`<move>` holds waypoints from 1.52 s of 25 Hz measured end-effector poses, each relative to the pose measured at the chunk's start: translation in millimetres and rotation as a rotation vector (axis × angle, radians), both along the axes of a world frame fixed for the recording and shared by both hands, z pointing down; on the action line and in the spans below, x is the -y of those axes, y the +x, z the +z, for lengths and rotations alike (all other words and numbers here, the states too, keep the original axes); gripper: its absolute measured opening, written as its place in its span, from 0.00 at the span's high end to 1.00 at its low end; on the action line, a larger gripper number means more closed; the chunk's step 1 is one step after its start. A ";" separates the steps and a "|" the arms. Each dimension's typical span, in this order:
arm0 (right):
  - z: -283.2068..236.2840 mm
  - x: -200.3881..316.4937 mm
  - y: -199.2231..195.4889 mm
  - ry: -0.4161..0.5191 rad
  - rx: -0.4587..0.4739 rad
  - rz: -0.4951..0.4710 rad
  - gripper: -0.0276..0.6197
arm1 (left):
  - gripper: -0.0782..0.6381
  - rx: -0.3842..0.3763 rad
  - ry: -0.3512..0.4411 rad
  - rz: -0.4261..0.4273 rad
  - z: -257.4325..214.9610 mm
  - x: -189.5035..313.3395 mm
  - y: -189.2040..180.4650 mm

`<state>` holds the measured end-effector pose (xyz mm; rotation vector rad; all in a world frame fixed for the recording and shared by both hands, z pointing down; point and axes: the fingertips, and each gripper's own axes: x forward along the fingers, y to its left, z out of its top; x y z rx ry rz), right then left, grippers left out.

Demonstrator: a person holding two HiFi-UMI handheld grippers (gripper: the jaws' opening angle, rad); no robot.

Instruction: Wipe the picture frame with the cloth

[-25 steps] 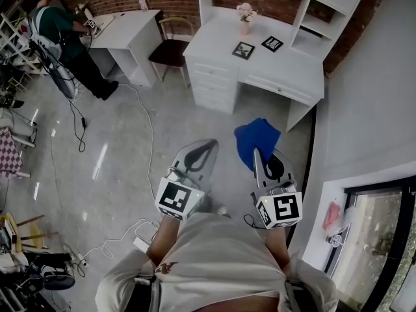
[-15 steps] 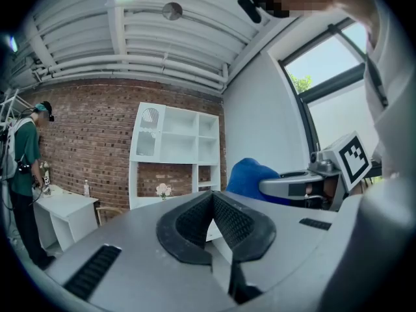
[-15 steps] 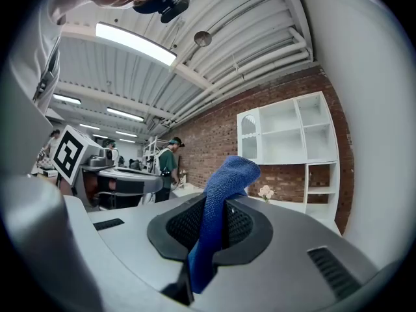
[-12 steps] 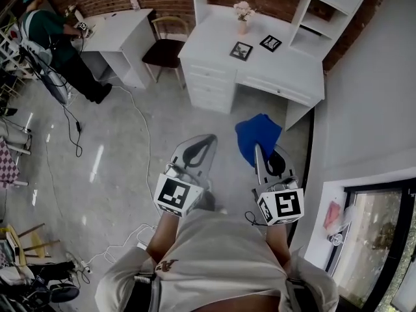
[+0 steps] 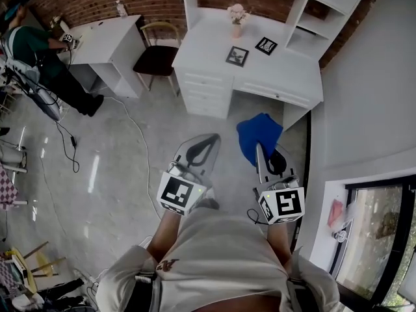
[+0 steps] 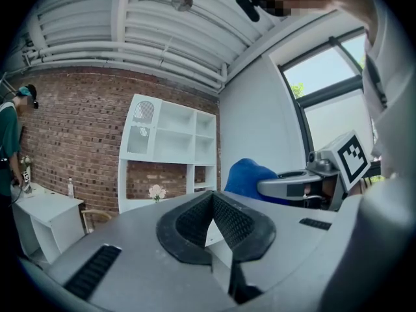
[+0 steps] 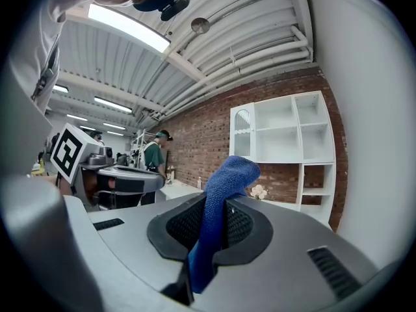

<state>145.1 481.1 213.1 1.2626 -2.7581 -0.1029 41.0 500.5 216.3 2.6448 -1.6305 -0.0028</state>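
Cloth pinched tight in my right claw for wiping.
Left claw shut, empty; picture frame sits top middle.

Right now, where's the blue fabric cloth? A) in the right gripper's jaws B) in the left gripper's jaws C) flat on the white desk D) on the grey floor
A: in its own view the right gripper has its jaws clamped on the blue fabric cloth.

Print in the picture frame too small to tell; bystander partly beyond the left edge.
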 end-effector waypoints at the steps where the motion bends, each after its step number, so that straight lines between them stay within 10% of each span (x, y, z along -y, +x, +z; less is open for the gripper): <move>1: 0.1 4.5 -4.5 0.000 -0.002 0.003 0.91 | 0.89 0.000 0.000 0.005 0.4 5.2 -4.3; 38: 14.7 176.1 -28.4 -0.045 0.008 0.047 0.91 | 0.89 -0.005 -0.013 0.042 10.4 181.2 -33.5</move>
